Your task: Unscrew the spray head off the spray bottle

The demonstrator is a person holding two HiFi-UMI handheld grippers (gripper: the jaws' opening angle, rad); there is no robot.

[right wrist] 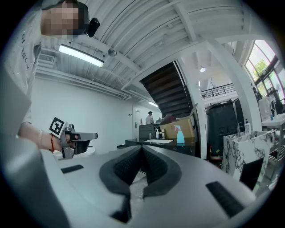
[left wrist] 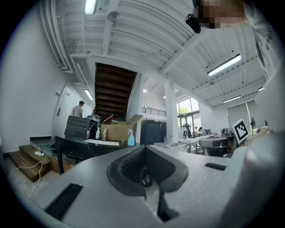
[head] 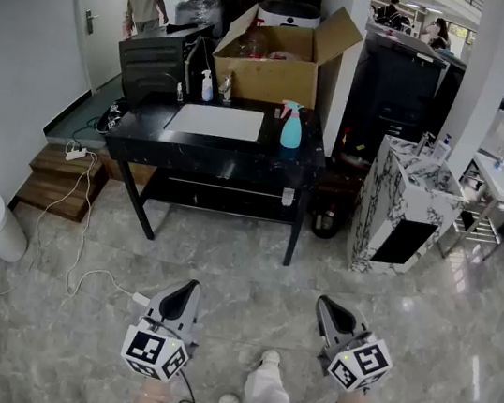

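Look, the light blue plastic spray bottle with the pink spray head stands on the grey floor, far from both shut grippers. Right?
No. The head view shows the light blue plastic spray bottle up on the black table instead, far from the shut left gripper and right gripper.

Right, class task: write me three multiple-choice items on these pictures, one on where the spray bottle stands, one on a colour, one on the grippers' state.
1. Where is the spray bottle? A on the floor; B on the table; C in the box.
2. What colour is its spray head? A black; B yellow; C pink.
3. How are the left gripper and right gripper? A both shut, empty; B both open; C shut on the bottle.
Key: B, it stands toward the table's right end; C, pink above the teal body; A, each gripper view shows jaws together, nothing held.
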